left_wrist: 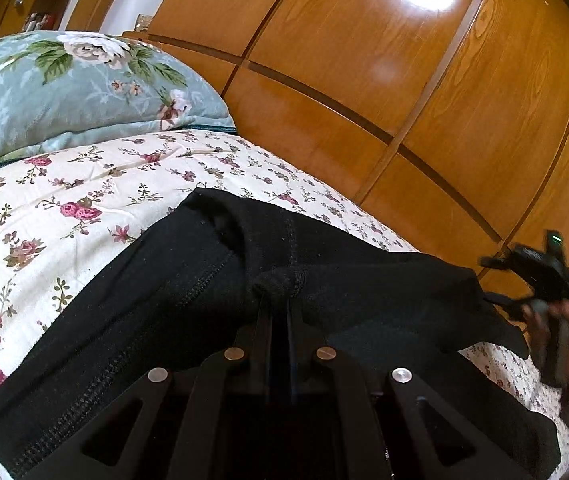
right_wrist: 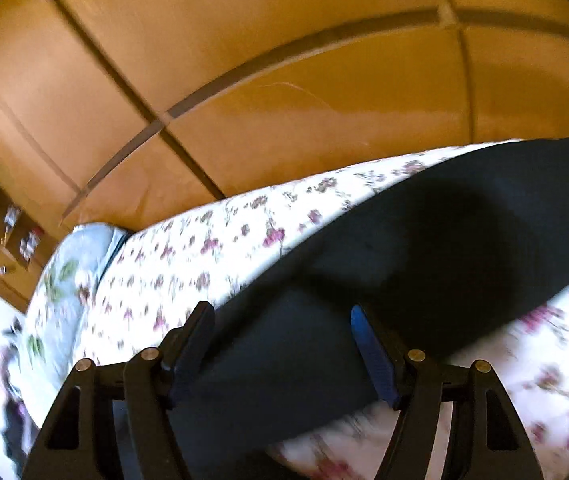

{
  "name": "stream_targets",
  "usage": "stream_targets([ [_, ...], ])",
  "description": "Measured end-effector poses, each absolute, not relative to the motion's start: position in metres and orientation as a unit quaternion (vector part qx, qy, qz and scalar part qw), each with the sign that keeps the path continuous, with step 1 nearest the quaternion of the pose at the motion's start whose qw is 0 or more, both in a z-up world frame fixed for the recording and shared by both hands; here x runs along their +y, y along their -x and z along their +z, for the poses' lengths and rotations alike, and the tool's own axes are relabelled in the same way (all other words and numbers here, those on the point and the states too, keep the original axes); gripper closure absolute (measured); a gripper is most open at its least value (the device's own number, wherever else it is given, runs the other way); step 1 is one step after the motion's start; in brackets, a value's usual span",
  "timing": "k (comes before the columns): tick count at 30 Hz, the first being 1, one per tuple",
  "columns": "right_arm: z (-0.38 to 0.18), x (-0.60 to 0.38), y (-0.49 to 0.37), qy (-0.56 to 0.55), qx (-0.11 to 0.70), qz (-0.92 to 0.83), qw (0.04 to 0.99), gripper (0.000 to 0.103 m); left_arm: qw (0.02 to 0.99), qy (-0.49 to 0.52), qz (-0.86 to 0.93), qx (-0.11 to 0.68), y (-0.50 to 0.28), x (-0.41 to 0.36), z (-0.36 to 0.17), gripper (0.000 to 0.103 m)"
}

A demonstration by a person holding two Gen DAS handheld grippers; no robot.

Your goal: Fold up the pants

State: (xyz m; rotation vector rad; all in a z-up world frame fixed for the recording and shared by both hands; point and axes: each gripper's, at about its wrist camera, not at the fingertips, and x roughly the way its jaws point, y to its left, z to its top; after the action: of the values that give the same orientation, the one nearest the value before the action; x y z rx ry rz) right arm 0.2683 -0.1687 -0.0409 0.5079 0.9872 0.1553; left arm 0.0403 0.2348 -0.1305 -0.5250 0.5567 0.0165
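left gripper (left_wrist: 280, 300) is clamped tight on a bunched fold of the black pants (left_wrist: 212, 300), its two fingers pressed together into the cloth; right gripper (right_wrist: 280, 344) hangs with its jaws spread wide, nothing pinched between them, a blue pad (right_wrist: 368, 352) facing inward over the dark fabric; seen from the left wrist, that right gripper sits in a hand (left_wrist: 564, 332) off the far corner of the garment, blurred; the pants (right_wrist: 424, 248) lie spread along the bed, stitched seams showing; under them a white bedsheet (left_wrist: 64, 200) printed with pink and purple flowers; a pale blue floral pillow (left_wrist: 64, 88) rests at the head of the bed, just beside the sheet's edge; behind the bed stand glossy orange-brown wooden wardrobe doors (left_wrist: 364, 60) with dark inlaid strips, a bright light glare on them; small bottles stand on a shelf (left_wrist: 44, 4) in the far corner.
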Motion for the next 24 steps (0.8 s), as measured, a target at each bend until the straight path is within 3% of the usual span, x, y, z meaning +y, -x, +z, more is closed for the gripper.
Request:
stream_targets([
  [4, -0.069, -0.163, -0.311, -0.269, 0.53, 0.013, 0.804, 0.031, 0.928, 0.252, 0.01, 0.275, -0.04, 0.233, -0.131, 0.097],
  [7, -0.087, -0.169, -0.321, -0.301, 0.549, -0.026, 0.779, 0.038, 0.926, 0.256, 0.004, 0.277, -0.042, 0.235, -0.132, 0.097],
  [9, -0.087, -0.169, -0.321, -0.301, 0.537, -0.039, 0.787, 0.051, 0.925, 0.261, -0.001, 0.277, -0.043, 0.236, -0.133, 0.097],
  [11, -0.084, -0.166, -0.32, -0.275, 0.539, -0.038, 0.795, 0.077, 0.924, 0.265, -0.004, 0.277, -0.043, 0.237, -0.133, 0.097],
  [13, -0.081, -0.166, -0.314, -0.267, 0.536, -0.014, 0.801, 0.086, 0.923, 0.267, -0.006, 0.278, -0.042, 0.238, -0.133, 0.097],
  [24, -0.026, -0.195, -0.237, -0.283, 0.472, 0.061, 0.833, 0.091, 0.909, 0.308, 0.001, 0.281, -0.038, 0.249, -0.12, 0.097],
])
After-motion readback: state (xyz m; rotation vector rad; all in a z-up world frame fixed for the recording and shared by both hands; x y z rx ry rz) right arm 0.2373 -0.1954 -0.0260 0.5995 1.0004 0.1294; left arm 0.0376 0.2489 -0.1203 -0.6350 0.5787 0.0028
